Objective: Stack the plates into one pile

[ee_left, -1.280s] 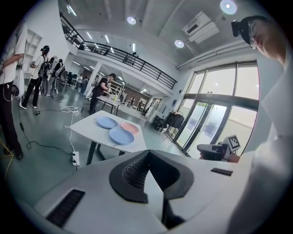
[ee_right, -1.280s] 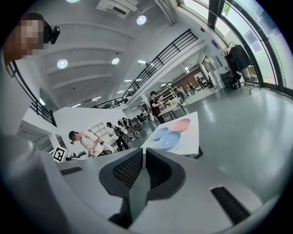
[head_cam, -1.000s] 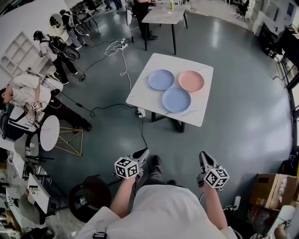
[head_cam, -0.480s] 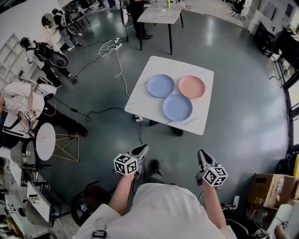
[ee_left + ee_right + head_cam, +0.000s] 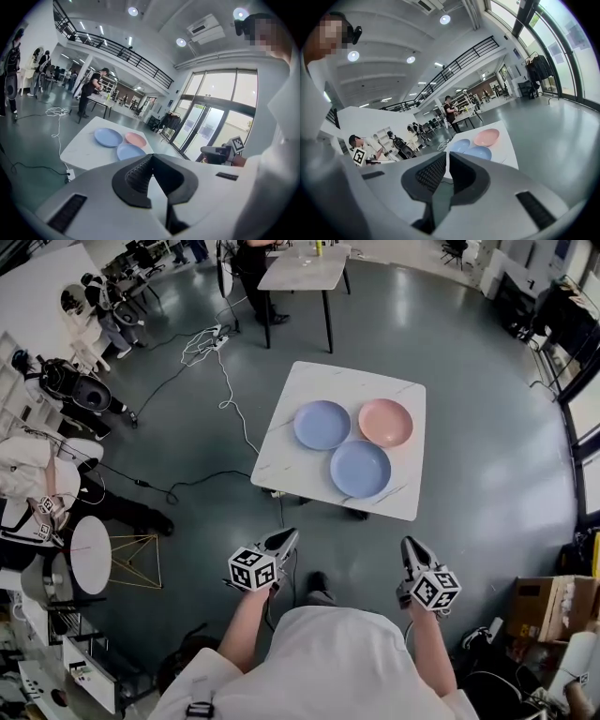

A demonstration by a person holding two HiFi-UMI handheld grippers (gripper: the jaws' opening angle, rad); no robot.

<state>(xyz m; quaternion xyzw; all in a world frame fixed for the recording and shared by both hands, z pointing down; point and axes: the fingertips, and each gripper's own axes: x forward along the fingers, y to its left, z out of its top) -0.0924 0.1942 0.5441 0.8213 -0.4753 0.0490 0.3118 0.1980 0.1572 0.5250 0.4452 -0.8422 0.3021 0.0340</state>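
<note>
**Both tools empty; plates unstacked**

Left tool (image 5: 284, 542): jaws closed together, nothing between them. Well ahead of it, on the white surface (image 5: 281, 446), three plates lie singly with rims close together. A blue plate (image 5: 322, 425) lies farthest left, a second blue plate (image 5: 360, 468) nearest both tools, and a pink plate (image 5: 385, 422) farthest right. Right tool (image 5: 410, 547): jaws closed, holding nothing, well short of the surface.
</note>
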